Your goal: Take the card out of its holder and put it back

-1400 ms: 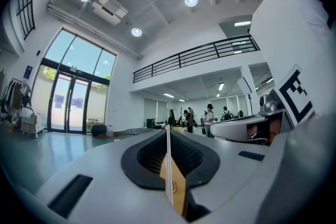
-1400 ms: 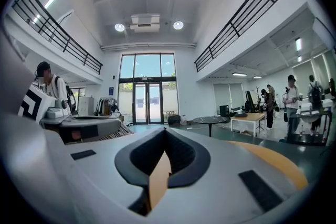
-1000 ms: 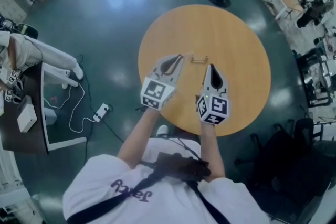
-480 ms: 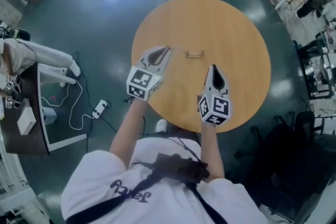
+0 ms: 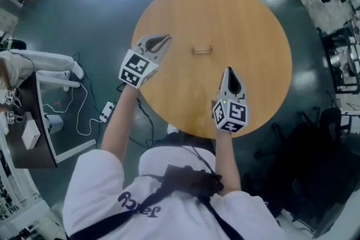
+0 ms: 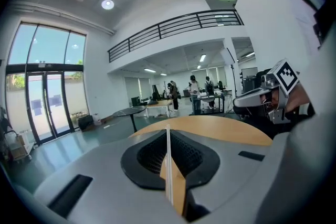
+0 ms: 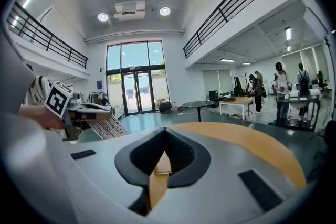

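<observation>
1. Head view: the round wooden tabletop [image 5: 253, 25] fills the middle of the frame. The holder [image 5: 202, 50], a small wooden strip, lies on it just above centre, its long axis running left to right across the picture. The left tongs [image 5: 166, 38] reach in over the tabletop's left edge with their tips pointing toward the upper right, well to the left of the holder and apart from it. The right tongs [image 5: 228, 71] sit lower, right of centre, with their tips pointing up the frame, below the holder and apart from it. What the left tongs hold is too thin to make out here.

2. Left gripper view: the left tongs are clenched on the card [image 6: 168, 176], a thin white sheet seen edge-on. Its edge shows as a straight vertical line down the seam between the jaws, and its top pokes just above their tips. It stands upright and points away along the tongs. Which of its sides is the long one cannot be told.

3. Right gripper view: the right tongs are clenched, jaw tips meeting, with nothing gripped. Only the wood of the tabletop shows through the narrow wedge below the tips.
</observation>
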`<action>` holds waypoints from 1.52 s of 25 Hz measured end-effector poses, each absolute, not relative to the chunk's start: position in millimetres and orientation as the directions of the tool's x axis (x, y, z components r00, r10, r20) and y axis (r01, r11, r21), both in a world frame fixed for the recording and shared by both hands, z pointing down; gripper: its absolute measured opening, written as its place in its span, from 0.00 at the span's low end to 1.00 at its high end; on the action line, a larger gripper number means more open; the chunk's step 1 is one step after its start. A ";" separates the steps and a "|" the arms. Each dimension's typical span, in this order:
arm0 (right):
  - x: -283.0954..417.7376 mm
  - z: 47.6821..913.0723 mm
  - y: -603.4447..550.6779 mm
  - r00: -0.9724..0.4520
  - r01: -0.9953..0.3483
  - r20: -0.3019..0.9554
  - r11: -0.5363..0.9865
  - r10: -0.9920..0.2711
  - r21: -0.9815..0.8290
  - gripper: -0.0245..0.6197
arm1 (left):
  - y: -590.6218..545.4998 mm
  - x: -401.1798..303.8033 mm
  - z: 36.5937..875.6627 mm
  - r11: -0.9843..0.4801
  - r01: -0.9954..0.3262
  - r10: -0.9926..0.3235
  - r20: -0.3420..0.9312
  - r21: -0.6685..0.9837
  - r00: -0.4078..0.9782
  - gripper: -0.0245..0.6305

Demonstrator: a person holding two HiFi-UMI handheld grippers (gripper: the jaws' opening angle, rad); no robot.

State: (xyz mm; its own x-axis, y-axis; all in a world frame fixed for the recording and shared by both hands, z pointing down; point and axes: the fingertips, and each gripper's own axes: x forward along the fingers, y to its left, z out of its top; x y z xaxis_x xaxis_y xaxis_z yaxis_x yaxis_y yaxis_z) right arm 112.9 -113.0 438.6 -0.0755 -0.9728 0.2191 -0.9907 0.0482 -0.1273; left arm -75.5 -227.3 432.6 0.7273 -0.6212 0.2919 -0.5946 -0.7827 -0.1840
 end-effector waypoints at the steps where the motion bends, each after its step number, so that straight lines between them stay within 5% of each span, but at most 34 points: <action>1: 116.2 441.5 -113.4 -0.072 -0.990 0.227 0.043 -0.971 -0.131 0.06 | -232.0 -72.6 435.9 -0.796 -0.574 -0.604 0.308 -0.190 0.735 0.08; 18: 168.7 473.9 -119.4 -0.015 -0.979 0.313 -0.049 -0.950 -0.195 0.06 | -268.5 21.0 478.2 -0.963 -0.224 -0.269 0.526 -0.149 0.807 0.08; 38: 204.1 495.2 -115.2 0.047 -0.966 0.364 -0.136 -0.930 -0.221 0.06 | -259.6 76.1 521.4 -0.998 -0.043 -0.059 0.613 -0.041 0.788 0.08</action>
